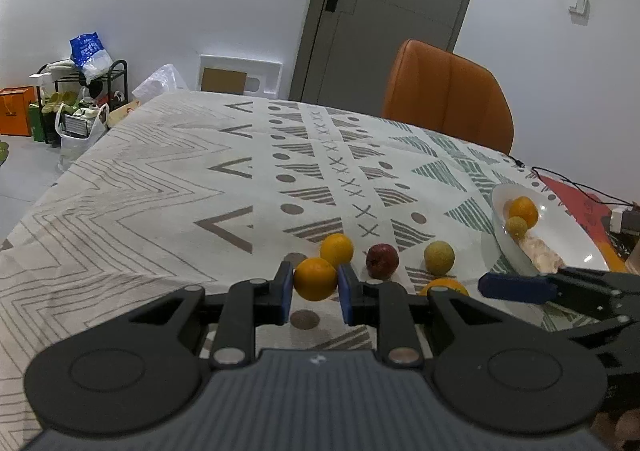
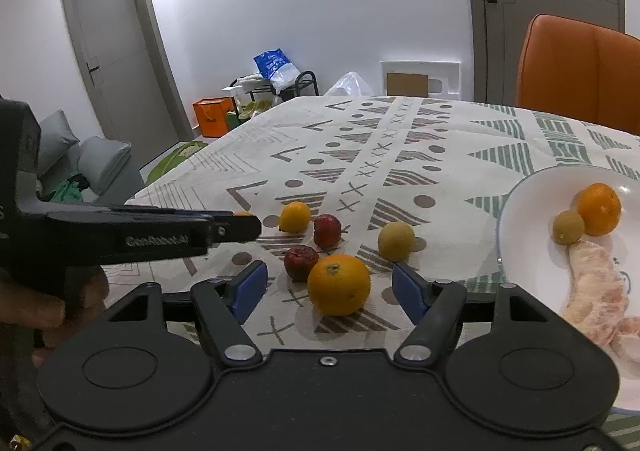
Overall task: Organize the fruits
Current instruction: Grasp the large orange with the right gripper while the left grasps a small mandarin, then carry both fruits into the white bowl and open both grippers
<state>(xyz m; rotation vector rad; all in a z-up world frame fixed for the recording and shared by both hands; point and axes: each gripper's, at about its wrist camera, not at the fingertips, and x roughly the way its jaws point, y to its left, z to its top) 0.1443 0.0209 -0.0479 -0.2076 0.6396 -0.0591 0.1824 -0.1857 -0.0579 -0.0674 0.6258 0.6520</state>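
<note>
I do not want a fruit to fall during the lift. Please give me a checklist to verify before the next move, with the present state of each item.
1. The left gripper is shut on the round orange citrus: ok, the jaws press both its sides.
2. The right gripper surrounds the large round orange: ok, it lies between the open jaws.
3. The right grip is firm: not ok, gaps show on both sides.
4. The dark red wrinkled fruit is apart from the large round orange: cannot tell, they overlap in the right wrist view.
5. The white ceramic plate has free room: ok, its left part is bare.
</note>
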